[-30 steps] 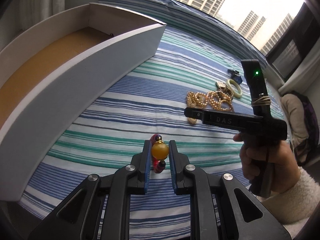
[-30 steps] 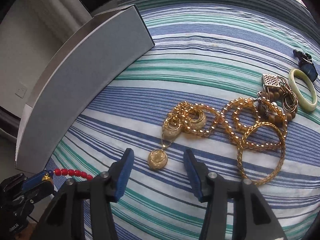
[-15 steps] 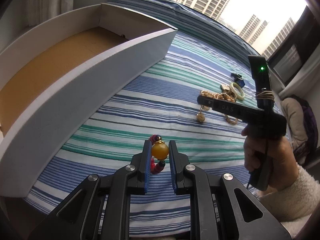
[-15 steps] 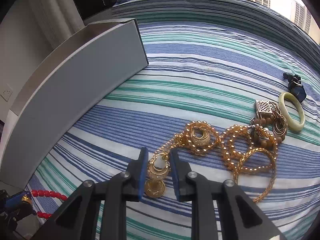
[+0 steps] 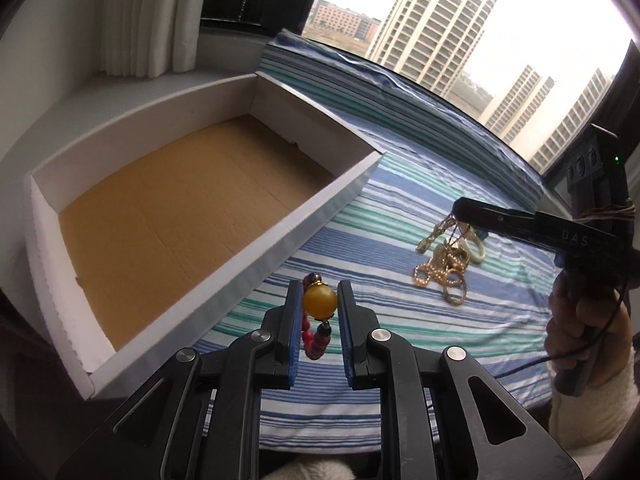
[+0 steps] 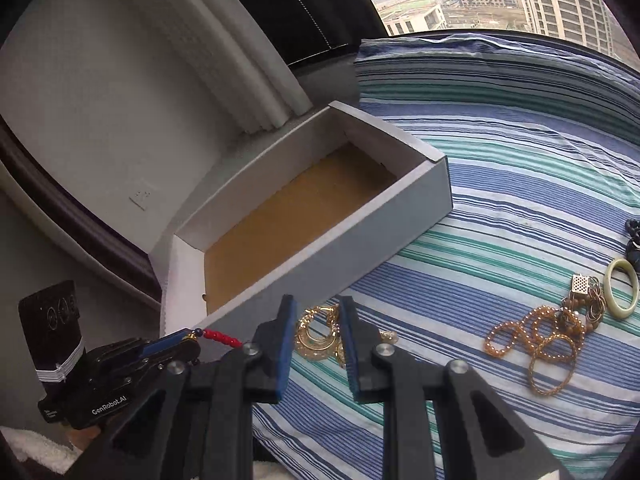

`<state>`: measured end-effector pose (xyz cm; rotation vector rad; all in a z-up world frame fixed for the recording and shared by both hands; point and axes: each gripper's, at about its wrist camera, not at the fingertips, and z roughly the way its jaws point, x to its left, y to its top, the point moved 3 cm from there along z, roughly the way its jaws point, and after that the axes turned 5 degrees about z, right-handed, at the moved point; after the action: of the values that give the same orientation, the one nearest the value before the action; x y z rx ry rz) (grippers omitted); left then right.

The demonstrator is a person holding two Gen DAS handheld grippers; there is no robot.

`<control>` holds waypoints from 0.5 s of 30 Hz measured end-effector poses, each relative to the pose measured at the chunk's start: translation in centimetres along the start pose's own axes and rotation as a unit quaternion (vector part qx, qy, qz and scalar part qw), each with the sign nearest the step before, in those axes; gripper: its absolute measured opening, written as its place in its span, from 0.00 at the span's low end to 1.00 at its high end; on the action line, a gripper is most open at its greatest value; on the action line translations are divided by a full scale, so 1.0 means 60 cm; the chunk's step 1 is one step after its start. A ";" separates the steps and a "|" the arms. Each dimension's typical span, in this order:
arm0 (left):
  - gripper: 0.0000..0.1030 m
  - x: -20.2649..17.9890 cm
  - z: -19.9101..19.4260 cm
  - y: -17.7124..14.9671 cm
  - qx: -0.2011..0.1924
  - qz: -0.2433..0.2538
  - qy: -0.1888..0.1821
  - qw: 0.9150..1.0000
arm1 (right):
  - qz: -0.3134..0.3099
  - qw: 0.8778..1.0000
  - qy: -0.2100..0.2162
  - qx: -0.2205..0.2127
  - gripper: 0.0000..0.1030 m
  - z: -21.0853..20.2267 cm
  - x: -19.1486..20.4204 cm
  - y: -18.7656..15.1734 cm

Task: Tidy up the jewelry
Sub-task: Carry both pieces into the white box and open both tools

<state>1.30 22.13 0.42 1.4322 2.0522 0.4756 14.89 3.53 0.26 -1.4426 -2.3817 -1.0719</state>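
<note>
Left gripper point(image 5: 319, 306), black with blue pads, lower centre of the left wrist view: pinching a round amber bead point(image 5: 319, 301) on a string of small red beads point(image 5: 316, 340), the strand dangling below the pads. The same strand shows at lower left of the right wrist view.

Right gripper point(image 6: 316, 322), black with blue pads, lower centre of the right wrist view: its jaws have just been closing and now pinch a gold filigree hoop necklace piece point(image 6: 314, 336), which hangs between the pads clear of the bedding. In the left wrist view it appears at right, held in a hand point(image 5: 582, 332) with a fleecy white sleeve point(image 5: 592, 412), a gold chain trailing from its tip.

Blue, teal and white striped bedspread point(image 6: 520, 208): fills the right half of both views.

Shallow white cardboard box with brown floor point(image 5: 168, 216): left of the left wrist view, upper centre of the right wrist view; nothing visible inside.

Remaining pile, right edge of the right wrist view: amber beaded bracelets point(image 6: 532, 332), a pale green bangle point(image 6: 621, 290), a small gold mesh square charm point(image 6: 581, 286), a dark blue item point(image 6: 634, 250) partly cut off.

Step in hand, as judged: both pieces picked up, carrying toward the box. Next move calls for bringing each gripper over the box's near wall, then spreading the jaws above the brown floor; trailing strands may snag the rim.
</note>
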 end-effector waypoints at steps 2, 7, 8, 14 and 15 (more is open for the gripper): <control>0.15 0.025 -0.024 0.019 -0.012 -0.011 0.028 0.999 | -0.027 1.000 0.016 -0.001 0.21 -0.007 0.046 0.021; 0.15 0.097 -0.054 0.048 -0.036 -0.055 0.103 0.992 | -0.092 0.994 0.051 -0.008 0.21 0.009 0.154 0.074; 0.15 0.112 -0.055 0.049 -0.038 -0.066 0.117 0.990 | -0.104 0.993 0.056 -0.007 0.21 0.021 0.171 0.082; 0.15 0.183 -0.022 0.041 -0.029 -0.120 0.178 0.976 | -0.151 0.986 0.062 0.028 0.21 0.135 0.254 0.103; 0.15 0.191 -0.015 0.037 -0.024 -0.125 0.183 0.975 | -0.155 0.986 0.060 0.036 0.21 0.155 0.261 0.102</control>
<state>-0.55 33.64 -0.52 1.0965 2.4515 0.7204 13.79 22.38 3.83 -0.9760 -2.5821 -1.0876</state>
